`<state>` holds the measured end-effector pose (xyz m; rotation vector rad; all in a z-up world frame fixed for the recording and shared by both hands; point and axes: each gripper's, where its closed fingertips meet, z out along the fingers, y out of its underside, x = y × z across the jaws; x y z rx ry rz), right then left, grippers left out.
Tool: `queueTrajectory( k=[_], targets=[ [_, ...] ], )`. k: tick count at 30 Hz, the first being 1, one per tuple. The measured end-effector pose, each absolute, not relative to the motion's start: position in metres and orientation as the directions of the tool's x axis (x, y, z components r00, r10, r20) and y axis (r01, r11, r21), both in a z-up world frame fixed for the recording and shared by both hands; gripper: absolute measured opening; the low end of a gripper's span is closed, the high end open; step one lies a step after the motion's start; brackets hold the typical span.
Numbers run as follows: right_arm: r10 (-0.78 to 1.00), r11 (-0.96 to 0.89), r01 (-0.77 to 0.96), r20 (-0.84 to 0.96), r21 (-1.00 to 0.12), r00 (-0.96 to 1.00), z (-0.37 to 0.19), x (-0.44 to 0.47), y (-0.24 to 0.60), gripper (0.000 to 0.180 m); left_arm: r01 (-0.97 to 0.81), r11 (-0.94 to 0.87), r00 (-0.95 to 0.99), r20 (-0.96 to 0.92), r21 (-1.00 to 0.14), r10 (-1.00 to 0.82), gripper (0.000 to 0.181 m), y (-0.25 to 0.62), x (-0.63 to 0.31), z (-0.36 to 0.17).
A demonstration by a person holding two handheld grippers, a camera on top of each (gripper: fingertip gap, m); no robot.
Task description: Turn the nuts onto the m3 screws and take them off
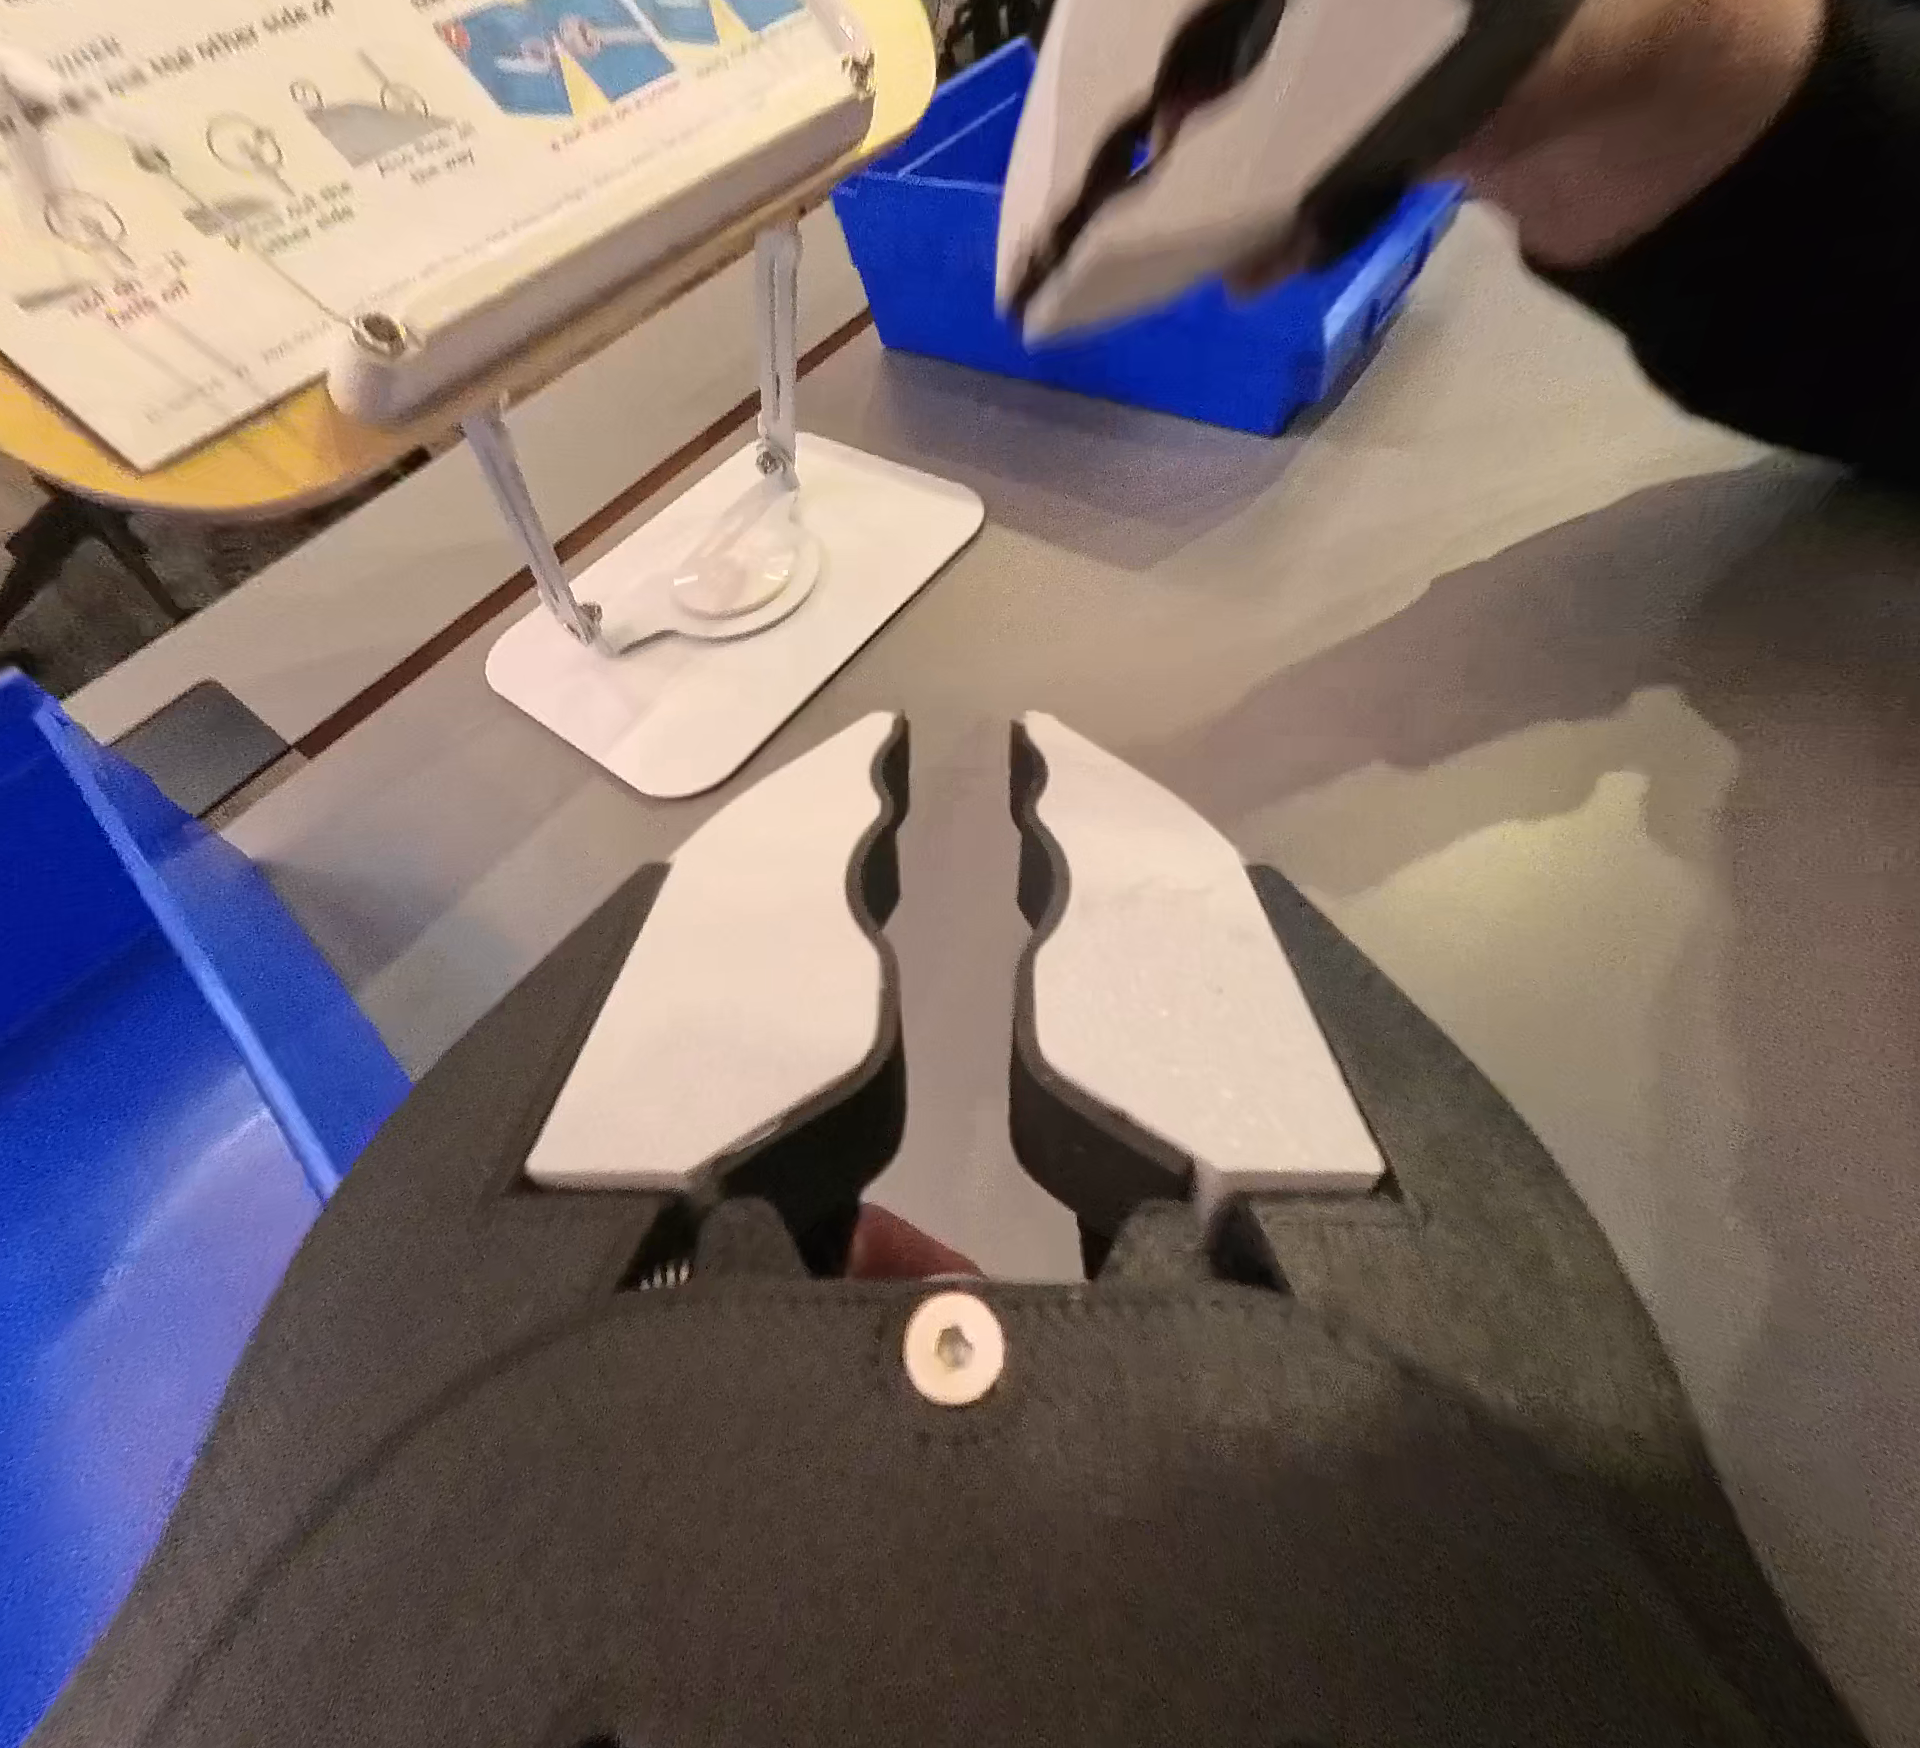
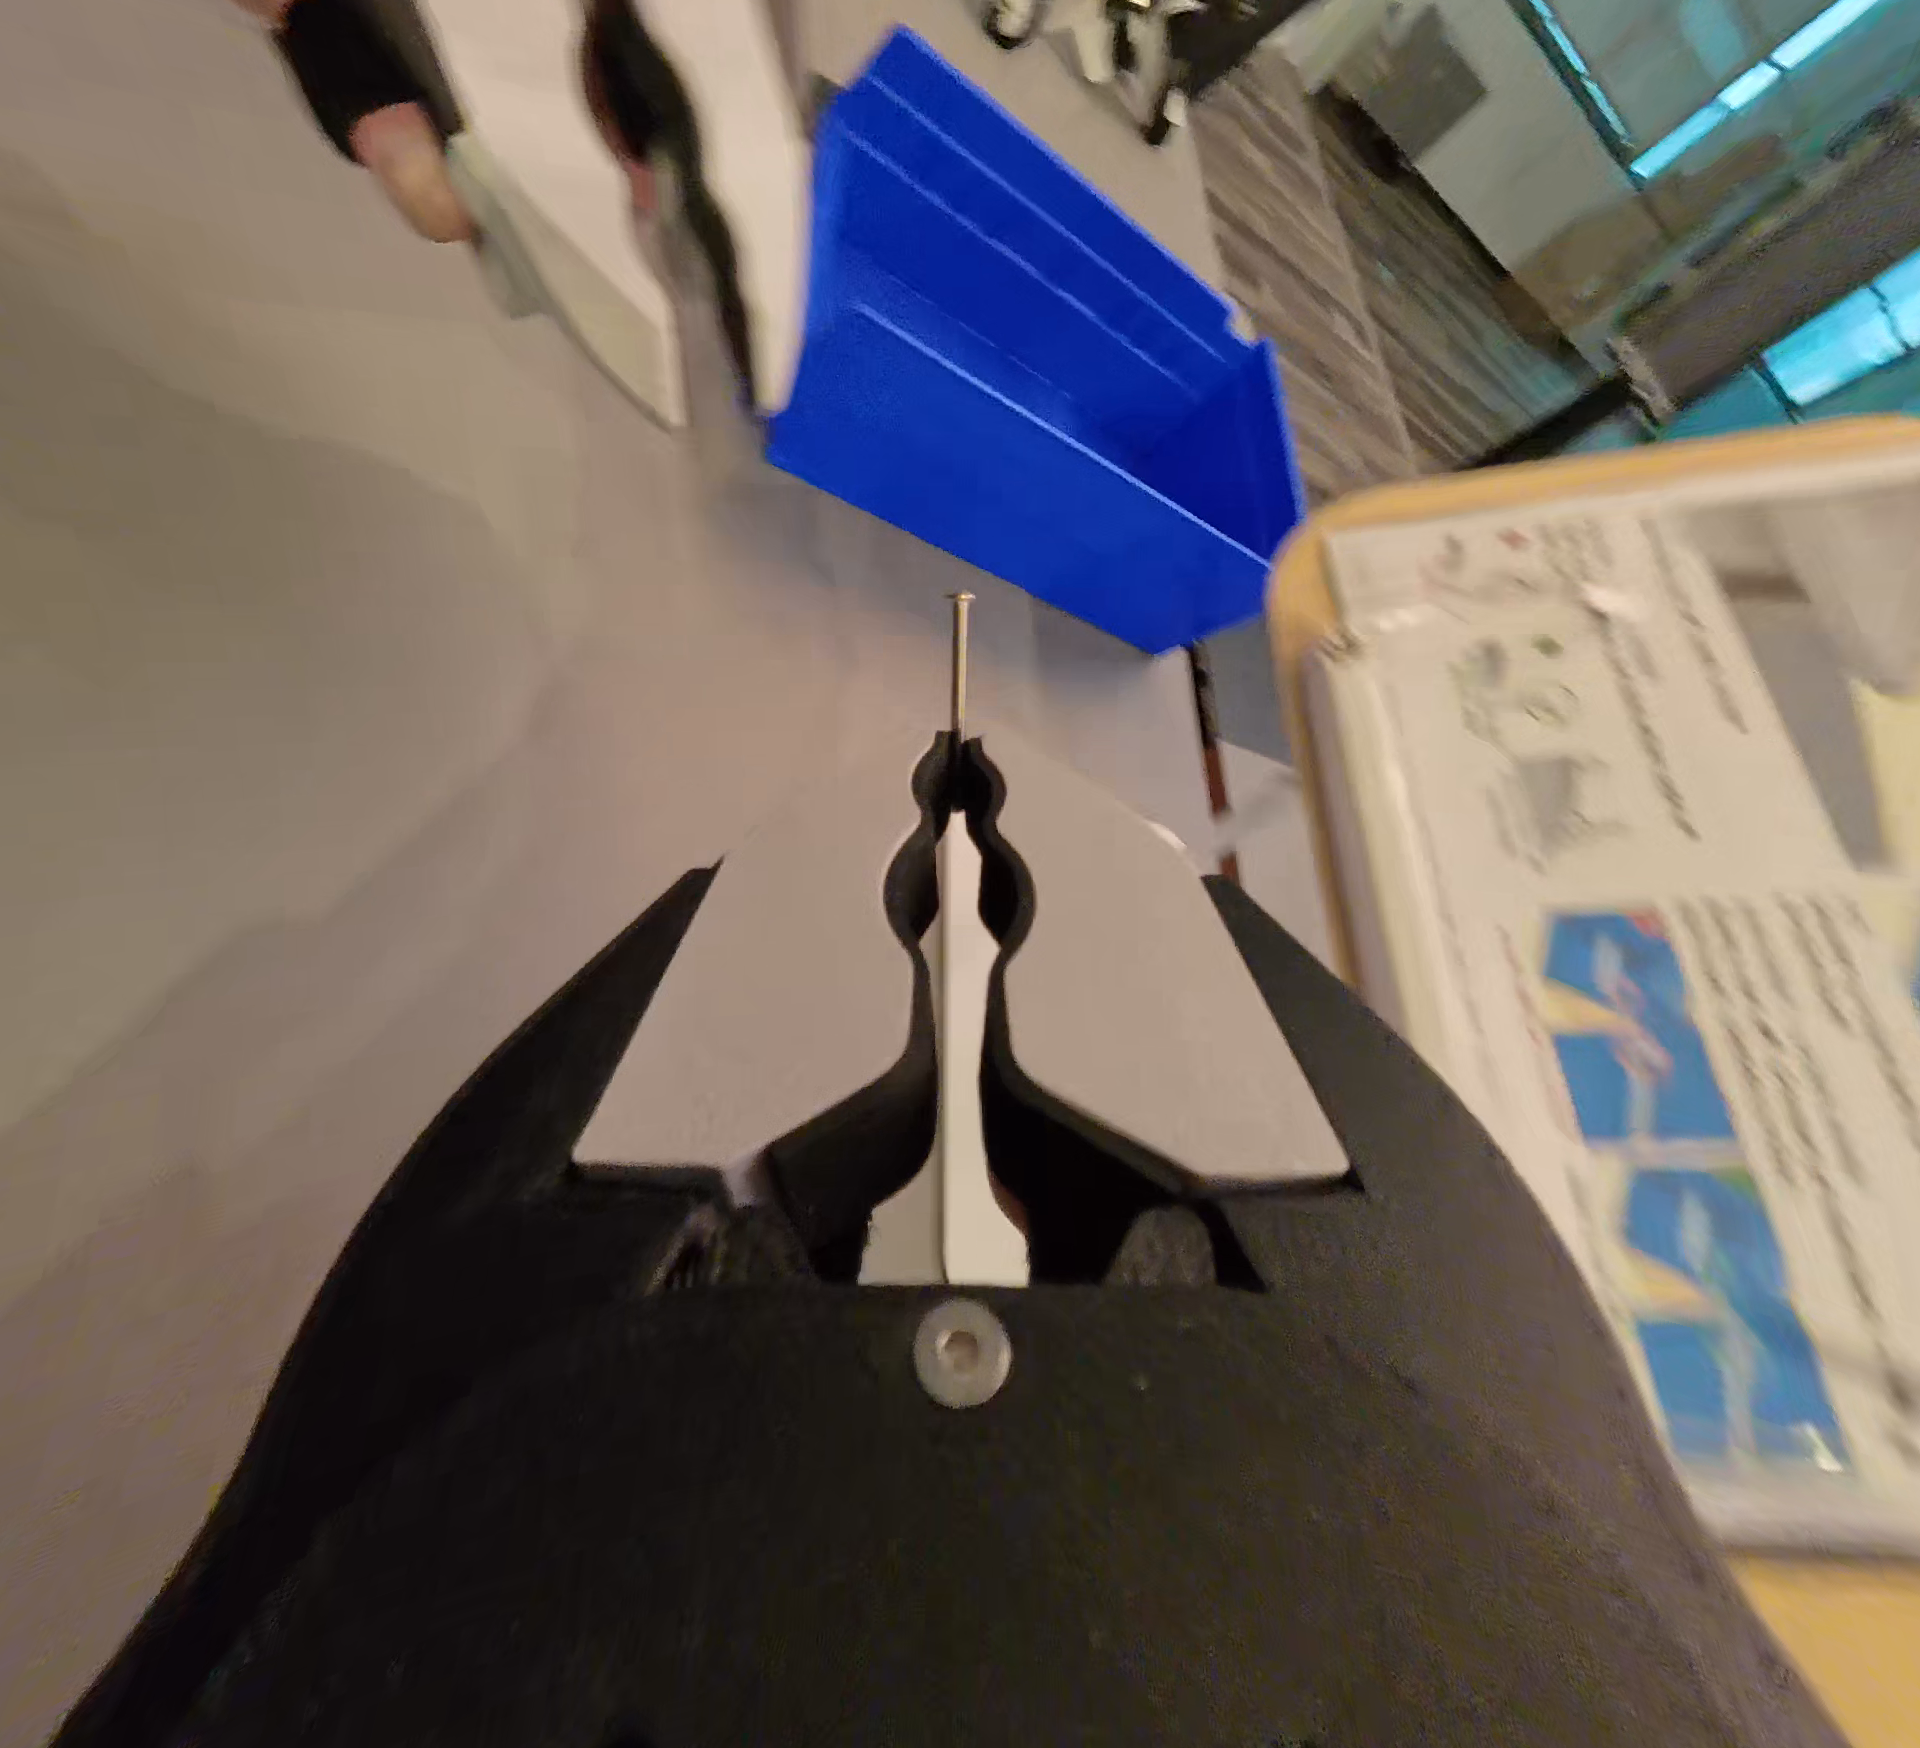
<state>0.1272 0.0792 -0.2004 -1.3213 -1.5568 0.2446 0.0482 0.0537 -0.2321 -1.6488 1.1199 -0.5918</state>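
In the right wrist view my right gripper (image 2: pixel 961 748) is shut on the tip of a thin steel M3 screw (image 2: pixel 960 659). The screw points straight out past the fingertips, head away from me, over the grey table. In the left wrist view the right gripper (image 1: pixel 1029 322) shows blurred at the upper right in front of a blue bin (image 1: pixel 1195 358); the screw cannot be made out there. My left gripper (image 1: pixel 961 732) is open and empty above the table. It also shows in the right wrist view (image 2: pixel 717 405), upper left. No nut is visible.
An instruction card on a white stand (image 1: pixel 436 140) stands on a white base plate (image 1: pixel 727 638) ahead of the left gripper; it also shows in the right wrist view (image 2: pixel 1610 971). A second blue bin (image 1: pixel 156 1023) is at the left and also shows (image 2: pixel 1039 410). The grey table (image 1: pixel 1351 711) lies between them.
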Motion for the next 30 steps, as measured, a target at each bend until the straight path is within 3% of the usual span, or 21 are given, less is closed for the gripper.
queueTrajectory(
  k=[1,3,10,16,19,26,30],
  targets=[
    [0.808,0.351,0.614,0.561,-0.707,0.183,-0.192,0.144,0.087,0.002,-0.396,-0.063,0.452,-0.135,-0.916,-0.882,0.012,0.055,0.047,-0.239],
    [0.764,0.304,0.630,0.578,-0.715,0.288,-0.173,0.186,0.105,0.002,-0.410,-0.080,0.457,-0.129,-0.909,-0.880,0.000,0.057,0.047,-0.250],
    [0.521,0.029,0.690,0.600,-0.723,0.607,-0.143,0.352,0.166,0.002,-0.506,-0.095,0.451,-0.170,-0.857,-0.876,0.000,0.059,0.048,-0.275],
    [0.510,-0.246,0.670,0.494,-0.700,0.704,-0.206,0.423,0.207,0.002,-0.553,-0.117,0.440,-0.170,-0.825,-0.882,0.000,0.058,0.048,-0.293],
    [0.523,-0.363,0.682,0.467,-0.635,0.713,-0.247,0.441,0.221,0.002,-0.557,-0.132,0.442,-0.158,-0.820,-0.883,0.000,0.058,0.046,-0.298],
    [0.540,-0.513,0.659,0.390,-0.550,0.746,-0.297,0.456,0.233,0.002,-0.551,-0.161,0.448,-0.128,-0.819,-0.885,0.000,0.060,0.042,-0.304],
    [0.517,-0.521,0.634,0.380,-0.572,0.767,-0.295,0.461,0.236,0.004,-0.551,-0.172,0.448,-0.116,-0.817,-0.886,0.000,0.060,0.041,-0.308]
  ],
)
